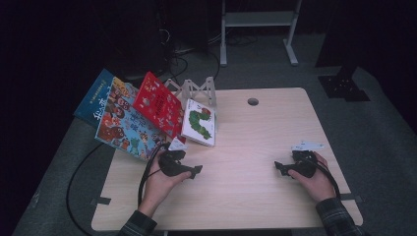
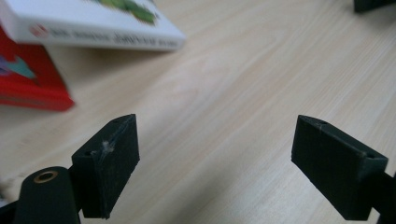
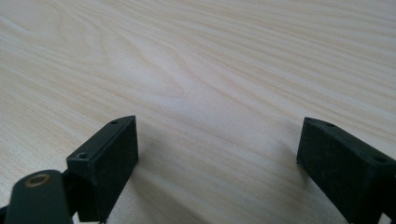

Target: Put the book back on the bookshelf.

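The white caterpillar book (image 2: 93, 28) carries a line of print along its spine, too blurred to read. Large characters on the blue book (image 1: 96, 101) cover are also illegible.

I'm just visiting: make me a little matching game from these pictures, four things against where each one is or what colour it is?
Things:
1. book with the green caterpillar
2. red book
3. left tongs
4. round hole

Descriptions:
A. near the far edge of the wooden table
B. white cover, rightmost of the books
C. open over bare wood, nothing between the jaws
D. leans between the blue picture book and the white one

Pairs: 1-B, 2-D, 3-C, 4-A
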### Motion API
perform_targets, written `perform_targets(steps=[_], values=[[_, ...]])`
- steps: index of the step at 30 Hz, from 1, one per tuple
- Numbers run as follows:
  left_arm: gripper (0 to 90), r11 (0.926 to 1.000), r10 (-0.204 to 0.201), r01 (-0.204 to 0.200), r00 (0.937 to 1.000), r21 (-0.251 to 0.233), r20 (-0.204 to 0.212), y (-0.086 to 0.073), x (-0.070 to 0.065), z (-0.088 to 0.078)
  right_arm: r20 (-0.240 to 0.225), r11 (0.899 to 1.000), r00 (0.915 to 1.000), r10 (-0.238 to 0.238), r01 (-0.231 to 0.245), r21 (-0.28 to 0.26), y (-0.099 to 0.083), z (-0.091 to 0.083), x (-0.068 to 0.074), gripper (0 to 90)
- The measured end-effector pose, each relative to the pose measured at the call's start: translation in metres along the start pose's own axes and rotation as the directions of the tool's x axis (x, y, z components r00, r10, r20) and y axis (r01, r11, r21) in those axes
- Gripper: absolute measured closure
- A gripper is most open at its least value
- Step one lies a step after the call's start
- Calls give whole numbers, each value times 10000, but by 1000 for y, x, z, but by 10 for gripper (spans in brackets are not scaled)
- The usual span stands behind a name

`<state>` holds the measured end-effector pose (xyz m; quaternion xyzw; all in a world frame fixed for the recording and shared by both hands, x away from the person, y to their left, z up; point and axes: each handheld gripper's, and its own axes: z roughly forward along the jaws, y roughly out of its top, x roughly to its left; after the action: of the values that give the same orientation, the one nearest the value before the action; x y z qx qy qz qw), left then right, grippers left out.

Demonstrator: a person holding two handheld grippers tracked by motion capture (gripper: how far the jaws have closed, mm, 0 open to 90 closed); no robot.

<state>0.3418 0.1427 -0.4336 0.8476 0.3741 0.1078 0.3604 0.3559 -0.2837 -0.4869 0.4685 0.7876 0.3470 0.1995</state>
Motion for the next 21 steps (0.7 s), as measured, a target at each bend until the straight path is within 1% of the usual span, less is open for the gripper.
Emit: perform_targets(steps=[2, 3, 5, 6, 7, 8, 9, 11, 12, 13, 15, 17, 18, 21], values=[[141, 9993, 46, -50, 9999, 371, 107, -5, -2, 10, -3, 10000, 10000, -6, 6, -1, 0, 0, 0, 114], [132, 9983, 201, -206, 9997, 554, 103, -7, -3, 16, -4, 10000, 10000, -7, 7, -1, 0, 0, 0, 113], [129, 9933, 414, -436, 9989, 1069, 227, -11, -6, 26, -1, 10000, 10000, -25, 25, -11, 0, 0, 0, 114], [129, 9913, 491, -516, 9985, 1208, 233, -13, -7, 31, 0, 10000, 10000, -29, 29, -13, 0, 0, 0, 113], [129, 9906, 753, -760, 9971, 1134, 109, -15, -9, 34, 2, 10000, 10000, -30, 30, -11, 0, 0, 0, 114], [126, 9878, 1021, -1007, 9948, 1184, -58, -15, -11, 35, 2, 10000, 10000, -30, 30, -10, 0, 0, 0, 114], [129, 9865, 1111, -1093, 9938, 1222, -82, -14, -11, 36, -1, 10000, 10000, -26, 26, -12, 0, 0, 0, 114], [118, 9881, 1163, -1150, 9932, 1019, -71, -15, -12, 38, 1, 10000, 10000, -30, 30, -6, 0, 0, 0, 114], [105, 9877, 1314, -1295, 9912, 876, -165, -17, -12, 39, 5, 10000, 10000, -37, 37, -11, 0, 0, 0, 114], [92, 9877, 1409, -1397, 9899, 703, -134, -18, -12, 41, 5, 10000, 10000, -29, 29, -6, 0, 0, 0, 114], [47, 9900, 1396, -1394, 9902, 231, -87, -23, -12, 43, 4, 10000, 10000, -32, 32, -11, 0, 0, 0, 114], [10, 9891, 1463, -1463, 9892, -162, -29, -26, -11, 45, 6, 10000, 10000, -35, 35, -12, 0, 0, 0, 114], [0, 9889, 1458, -1458, 9893, -272, -11, -27, -10, 46, 8, 10000, 10000, -37, 37, -12, 0, 0, 0, 114], [0, 9889, 1463, -1463, 9892, -267, -13, -27, -10, 46, 10, 10000, 10000, -26, 26, -11, 0, 0, 0, 114]])
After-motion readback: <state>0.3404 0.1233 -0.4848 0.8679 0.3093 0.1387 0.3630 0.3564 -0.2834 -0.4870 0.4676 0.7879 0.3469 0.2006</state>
